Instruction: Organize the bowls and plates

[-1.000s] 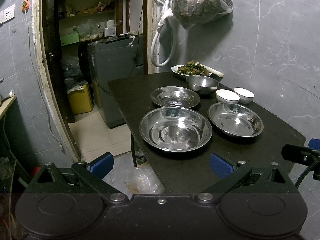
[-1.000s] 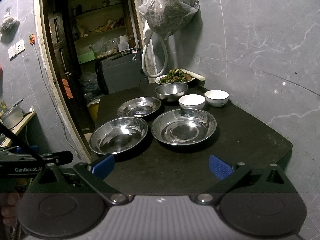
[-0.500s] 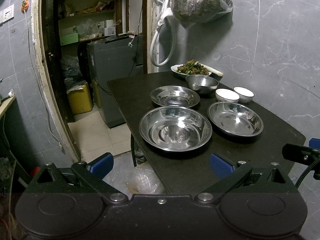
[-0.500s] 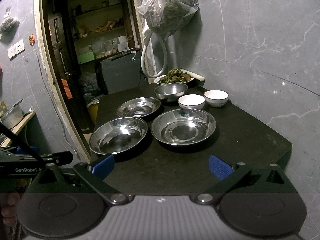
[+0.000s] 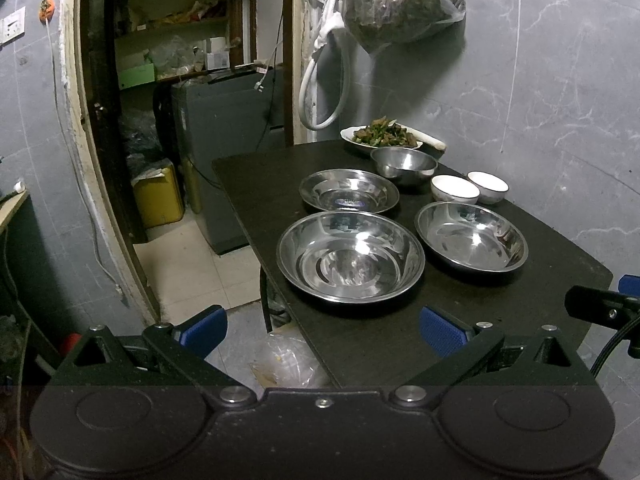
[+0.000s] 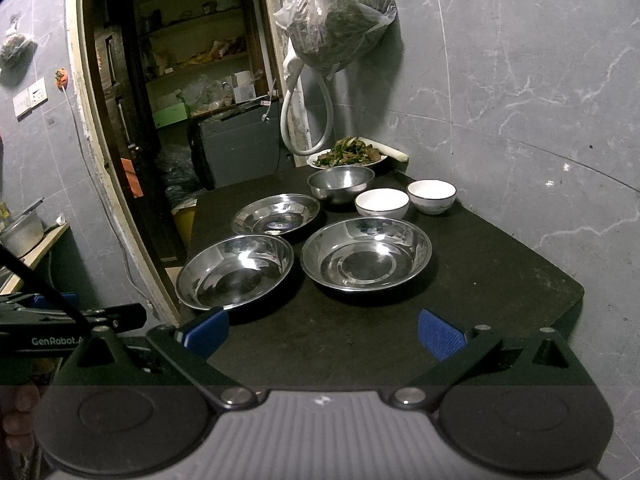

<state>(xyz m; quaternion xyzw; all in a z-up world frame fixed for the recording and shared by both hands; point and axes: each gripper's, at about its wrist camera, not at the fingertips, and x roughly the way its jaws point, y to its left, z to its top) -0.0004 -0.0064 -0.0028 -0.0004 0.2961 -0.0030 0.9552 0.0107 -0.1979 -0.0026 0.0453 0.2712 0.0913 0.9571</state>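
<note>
Jaws of left gripper [image 5: 322, 330] and right gripper [image 6: 322, 330] stand wide apart, empty. Steel plates [image 6: 366, 254] probably slippery: shallow rim grasp risks dropping them onto counter [image 6: 500, 280].

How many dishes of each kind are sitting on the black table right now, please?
Steel plates: 3
Steel bowl: 1
White bowls: 2
Plate of cooked greens: 1
Total: 7

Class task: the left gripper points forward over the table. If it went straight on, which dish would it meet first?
Most likely the big steel plate nearest the table edge, which lies centred ahead of the open left gripper. Height above it is unclear.
</note>
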